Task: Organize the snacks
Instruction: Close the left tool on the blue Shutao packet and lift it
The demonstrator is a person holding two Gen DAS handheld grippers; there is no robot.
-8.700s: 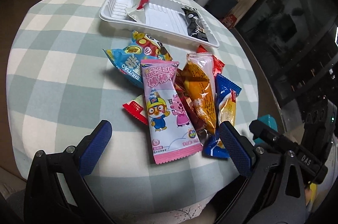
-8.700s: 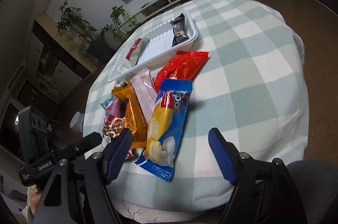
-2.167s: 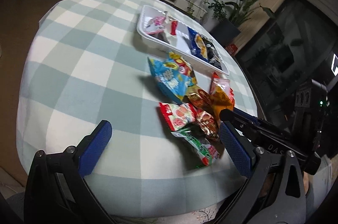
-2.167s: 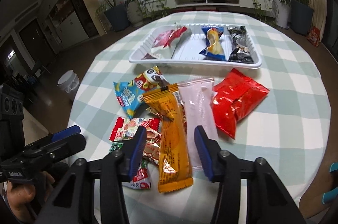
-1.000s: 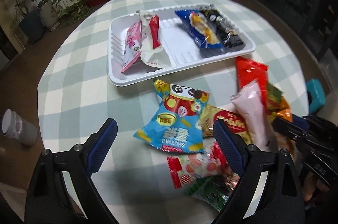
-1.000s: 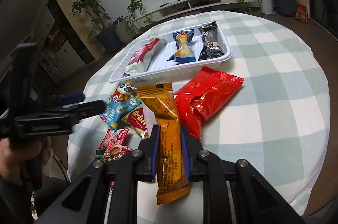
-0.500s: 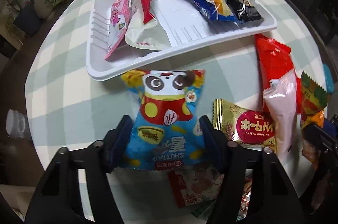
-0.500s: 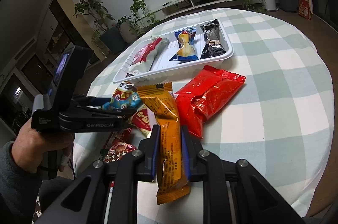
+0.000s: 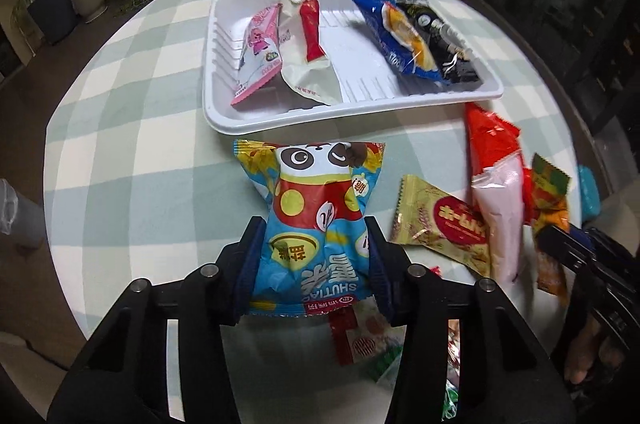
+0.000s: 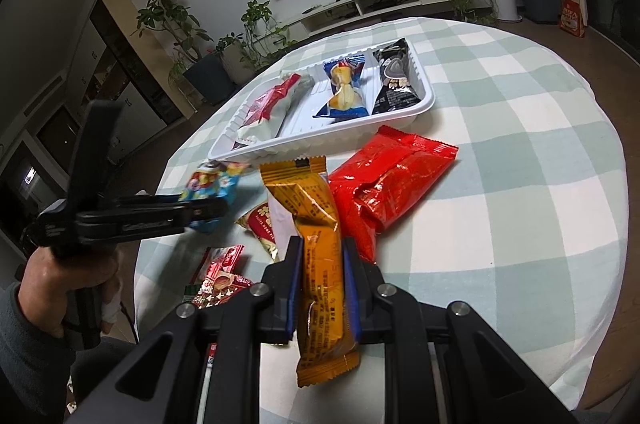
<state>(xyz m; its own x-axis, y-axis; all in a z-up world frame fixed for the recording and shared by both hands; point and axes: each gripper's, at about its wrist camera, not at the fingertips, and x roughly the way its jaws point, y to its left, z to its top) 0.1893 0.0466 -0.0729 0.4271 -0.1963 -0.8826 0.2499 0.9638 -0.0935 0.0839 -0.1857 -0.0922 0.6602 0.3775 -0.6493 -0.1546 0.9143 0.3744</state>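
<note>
From the left wrist, the left claw [image 9: 312,256] is closing on the blue panda bag [image 9: 316,220], whose lower half sits between its pads and already bulges there. Just ahead lies the white tray [image 9: 280,120], holding four packets with a bare strip mid-floor. This looks like the pickup step; next the bag needs lifting and carrying forward over the tray's near rim.

From the right wrist, the right claw [image 10: 320,288] is clamped tight on the orange packet [image 10: 316,244], the red bag [image 10: 388,188] just to its right on the counter [image 10: 520,184]. Only this view shows the person's hand [image 10: 68,276] on the left tool.
</note>
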